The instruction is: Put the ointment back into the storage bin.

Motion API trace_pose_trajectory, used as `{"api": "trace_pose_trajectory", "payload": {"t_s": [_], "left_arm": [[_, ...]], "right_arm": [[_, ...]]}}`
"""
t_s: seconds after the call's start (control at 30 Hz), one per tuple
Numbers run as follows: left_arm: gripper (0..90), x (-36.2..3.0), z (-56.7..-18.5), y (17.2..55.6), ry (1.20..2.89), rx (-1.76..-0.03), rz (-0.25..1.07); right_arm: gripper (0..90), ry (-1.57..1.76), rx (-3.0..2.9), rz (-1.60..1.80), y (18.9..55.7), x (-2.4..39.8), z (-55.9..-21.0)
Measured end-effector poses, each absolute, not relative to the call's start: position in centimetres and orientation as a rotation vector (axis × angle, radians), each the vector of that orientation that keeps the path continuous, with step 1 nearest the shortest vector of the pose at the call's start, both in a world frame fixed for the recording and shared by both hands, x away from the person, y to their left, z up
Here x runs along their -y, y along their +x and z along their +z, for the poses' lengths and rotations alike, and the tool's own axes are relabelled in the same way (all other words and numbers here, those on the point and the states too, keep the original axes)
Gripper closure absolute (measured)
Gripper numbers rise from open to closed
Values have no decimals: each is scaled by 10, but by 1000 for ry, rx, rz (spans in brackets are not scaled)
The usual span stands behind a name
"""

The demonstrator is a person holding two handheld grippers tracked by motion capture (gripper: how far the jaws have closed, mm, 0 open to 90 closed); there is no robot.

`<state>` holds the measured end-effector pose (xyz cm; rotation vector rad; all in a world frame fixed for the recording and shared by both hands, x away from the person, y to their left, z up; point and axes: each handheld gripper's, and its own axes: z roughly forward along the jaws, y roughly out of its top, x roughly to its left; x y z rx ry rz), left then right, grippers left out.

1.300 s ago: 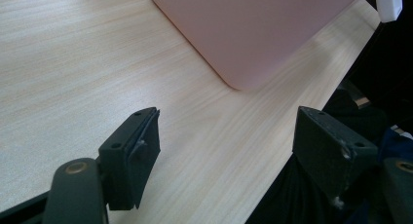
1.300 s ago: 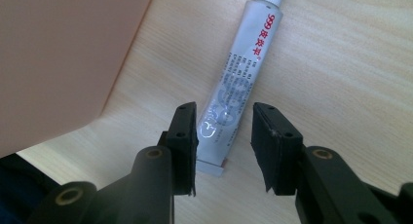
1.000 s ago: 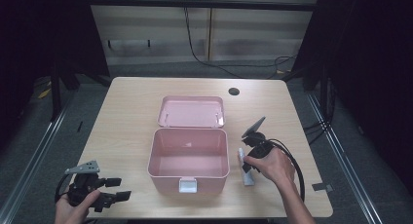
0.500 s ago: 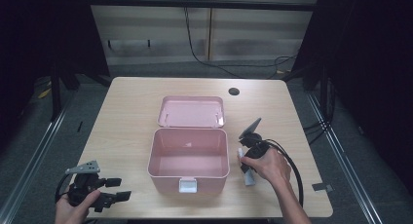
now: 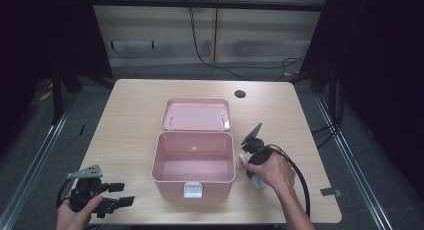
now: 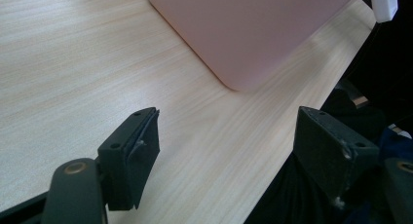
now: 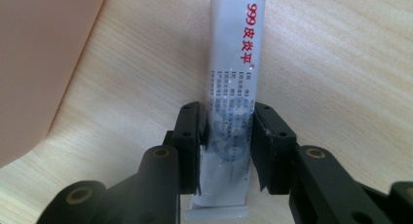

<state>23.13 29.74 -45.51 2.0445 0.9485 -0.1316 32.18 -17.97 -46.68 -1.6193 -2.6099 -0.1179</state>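
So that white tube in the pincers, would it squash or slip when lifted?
The white tube looks like soft ointment packaging, so it probably dents under the right gripper. Its flat crimped end suggests it won't roll far. It is small, so likely light; its glossy skin might slip.

A light wooden table [image 5: 135, 115] stands on grey floor [image 5: 30, 155] before a cable-hung beige wall [image 5: 150, 35].

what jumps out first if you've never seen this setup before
The open pink box sits mid-table, its lid lying flat just behind it. To its right, the right hand-held gripper is closed on a white tube printed with a red 999, lying on the wood. At the near left corner, the left hand-held gripper is open over bare table.
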Motion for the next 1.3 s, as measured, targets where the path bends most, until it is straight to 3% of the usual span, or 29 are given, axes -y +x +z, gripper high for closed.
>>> {"api": "trace_pose_trajectory", "payload": {"t_s": [0.27, 1.3], "left_arm": [[242, -297, -455, 231, 2048, -941, -129], [242, -297, -455, 232, 2049, -944, -133]], "right_arm": [[667, -1612, 2684, -20, 319, 168, -467], [710, -1580, 2648, -89, 319, 185, -457]]}}
